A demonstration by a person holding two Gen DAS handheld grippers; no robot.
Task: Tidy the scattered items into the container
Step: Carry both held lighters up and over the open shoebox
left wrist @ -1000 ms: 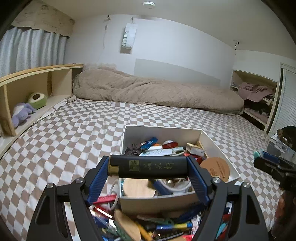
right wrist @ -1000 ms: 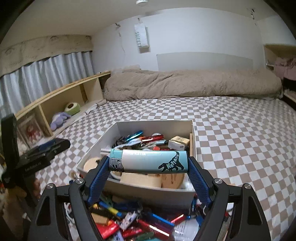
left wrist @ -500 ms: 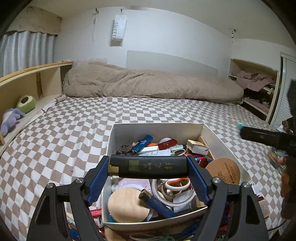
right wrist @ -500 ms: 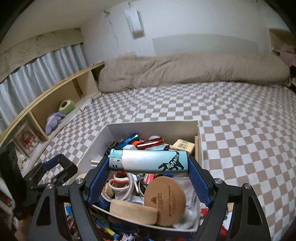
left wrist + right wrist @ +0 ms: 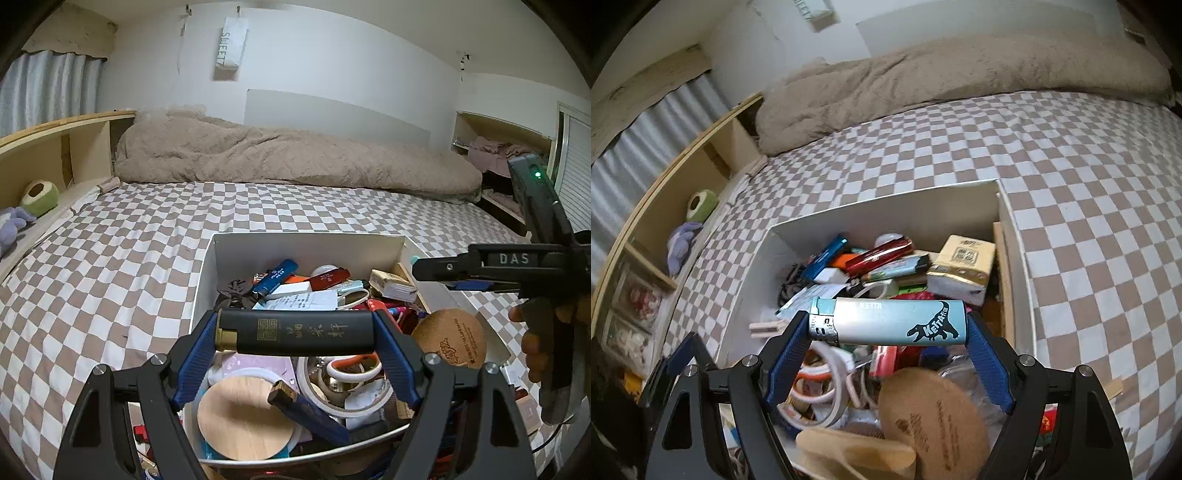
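- Both grippers have advanced over the white box, which now fills each lower frame.
- Left gripper clamps a black lighter endwise; right gripper clamps a blue lighter.
- Light, rigid, slippery plastic; end-to-end holds look secure.

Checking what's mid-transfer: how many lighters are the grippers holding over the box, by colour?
Black lighter, in left gripper: 1
Light blue lighter, in right gripper: 1
Total: 2, both above the white box.
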